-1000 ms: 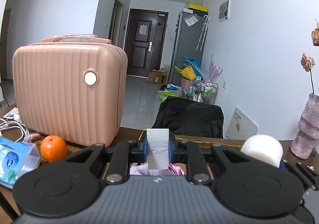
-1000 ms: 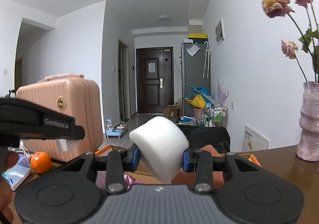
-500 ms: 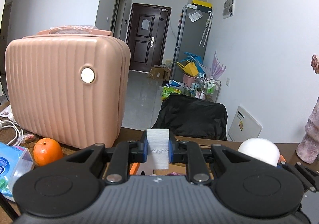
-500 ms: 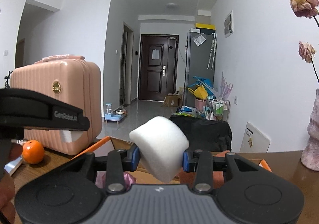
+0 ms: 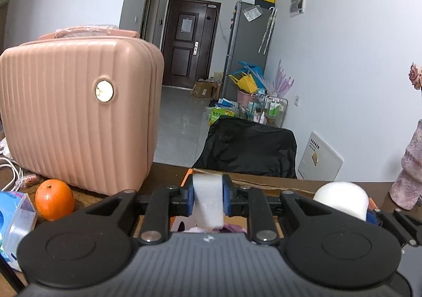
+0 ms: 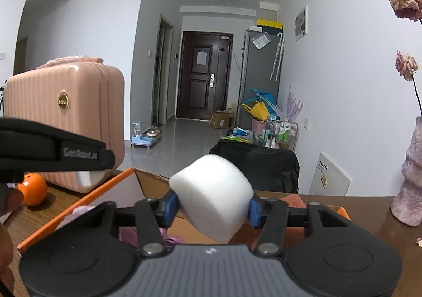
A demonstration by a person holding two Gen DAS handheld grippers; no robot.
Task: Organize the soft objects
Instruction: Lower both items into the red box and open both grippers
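Observation:
My left gripper [image 5: 207,198] is shut on a flat white foam block [image 5: 207,199], squeezed between the blue pads above an orange-edged cardboard box [image 6: 79,202]. My right gripper [image 6: 212,206] is shut on a thick rounded white foam piece [image 6: 212,199], held over the same box; it also shows in the left wrist view [image 5: 341,198]. Pink and purple cloth [image 6: 129,233] lies inside the box, with orange cloth [image 6: 292,200] at its far side. The left gripper appears at the left of the right wrist view [image 6: 87,177].
A pink ribbed suitcase [image 5: 76,117] stands on the wooden table at the left with an orange [image 5: 54,203] in front of it. A blue tissue pack [image 5: 13,220] and white cables lie far left. A pink vase [image 6: 408,186] stands right. A black-draped chair [image 5: 248,149] is behind the table.
Both grippers have moved a little lower and forward over the box while keeping their foam pieces; more of the box's inside shows in the right wrist view.

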